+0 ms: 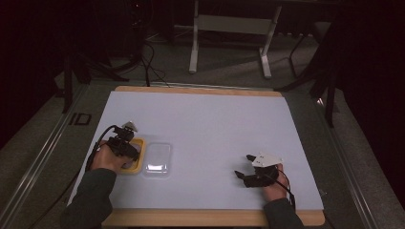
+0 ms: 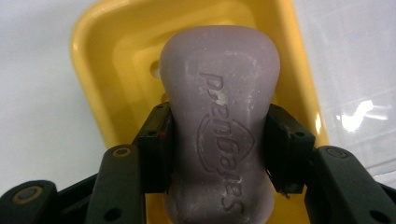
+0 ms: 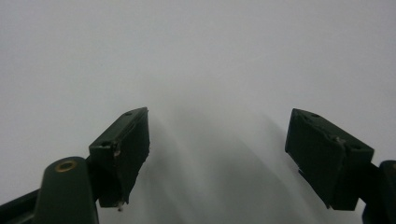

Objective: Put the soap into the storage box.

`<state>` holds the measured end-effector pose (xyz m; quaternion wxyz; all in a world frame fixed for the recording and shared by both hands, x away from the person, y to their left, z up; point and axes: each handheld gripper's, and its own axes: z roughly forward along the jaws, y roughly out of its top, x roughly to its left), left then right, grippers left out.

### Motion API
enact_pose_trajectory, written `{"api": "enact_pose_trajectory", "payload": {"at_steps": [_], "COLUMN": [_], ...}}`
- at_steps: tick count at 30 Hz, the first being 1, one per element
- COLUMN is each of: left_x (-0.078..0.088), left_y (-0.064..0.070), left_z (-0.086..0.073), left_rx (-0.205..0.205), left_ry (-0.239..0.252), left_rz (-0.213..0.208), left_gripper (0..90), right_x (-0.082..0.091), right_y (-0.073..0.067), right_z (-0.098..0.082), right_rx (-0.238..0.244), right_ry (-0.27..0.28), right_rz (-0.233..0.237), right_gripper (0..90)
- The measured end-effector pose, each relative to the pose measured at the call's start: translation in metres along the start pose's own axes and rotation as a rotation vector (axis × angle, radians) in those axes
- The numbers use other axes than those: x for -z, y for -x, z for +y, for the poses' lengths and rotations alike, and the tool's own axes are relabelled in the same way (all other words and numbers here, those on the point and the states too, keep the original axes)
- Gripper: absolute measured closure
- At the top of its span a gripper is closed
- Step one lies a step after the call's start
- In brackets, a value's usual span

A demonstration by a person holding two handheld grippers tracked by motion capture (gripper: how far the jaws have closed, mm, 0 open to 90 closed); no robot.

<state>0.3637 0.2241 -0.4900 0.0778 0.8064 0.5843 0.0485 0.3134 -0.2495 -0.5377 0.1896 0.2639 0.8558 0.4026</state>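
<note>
Soap bar (image 2: 219,135) over yellow dish (image 2: 107,79), perhaps touching.

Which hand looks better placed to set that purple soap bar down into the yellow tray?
The left. Its gripper already clamps the purple soap bar directly over the yellow plastic tray, while the right gripper sits open far across the white table.

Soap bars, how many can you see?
1. The purple soap sits between the left gripper's pads, over the yellow dish. A clear lid lies beside the dish; I see no soap under it.
</note>
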Motion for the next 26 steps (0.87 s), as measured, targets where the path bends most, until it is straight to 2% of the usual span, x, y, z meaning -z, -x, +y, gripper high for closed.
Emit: {"api": "enact_pose_trajectory", "payload": {"at_steps": [3,5,7,9,11,12,14,16,20,22,24,25,26], "left_x": [0.0,0.001,0.005,0.009,0.011,0.019,0.027,0.034,0.042,0.041,0.038,0.038,0.037], "left_y": [-0.002,-0.003,-0.003,-0.005,-0.005,-0.006,-0.006,-0.005,-0.004,-0.003,0.005,0.005,0.01], "left_z": [0.001,0.001,0.0,-0.002,-0.002,-0.003,-0.005,-0.006,-0.01,-0.01,-0.013,-0.013,-0.014], "left_rx": [-0.005,-0.007,-0.012,-0.004,-0.003,-0.014,-0.016,-0.031,-0.037,-0.041,-0.058,-0.058,-0.074], "left_ry": [-0.012,-0.013,0.004,0.024,0.031,0.065,0.099,0.156,0.274,0.288,0.333,0.333,0.343], "left_rz": [-0.028,-0.027,-0.019,-0.04,-0.042,-0.043,-0.034,-0.029,-0.068,-0.075,-0.071,-0.071,-0.049], "left_gripper": [45.5,42.0,38.0,35.8,33.9,33.4,33.2,32.3,31.4,31.3,31.4,31.3,31.3], "right_x": [0.0,0.0,0.0,0.0,0.0,0.0,0.0,0.0,0.0,0.0,0.0,0.0,0.0], "right_y": [0.0,0.0,0.0,0.0,0.0,0.0,0.0,0.0,0.0,0.0,0.0,0.0,0.0], "right_z": [0.0,0.0,0.0,0.0,0.0,0.0,0.0,0.0,0.0,0.0,0.0,0.0,0.0], "right_rx": [0.0,0.001,0.001,0.001,0.002,0.003,0.001,0.001,-0.001,0.0,0.0,0.0,-0.001], "right_ry": [-0.001,-0.001,-0.001,-0.002,-0.002,-0.002,-0.002,-0.002,-0.002,-0.002,-0.001,-0.001,-0.001], "right_rz": [0.001,0.001,0.0,0.0,0.0,0.0,0.0,-0.001,-0.001,-0.001,-0.001,-0.001,-0.001], "right_gripper": [21.3,21.4,21.4,21.3,21.3,21.3,21.3,21.3,21.3,21.3,21.3,21.3,21.3]}}
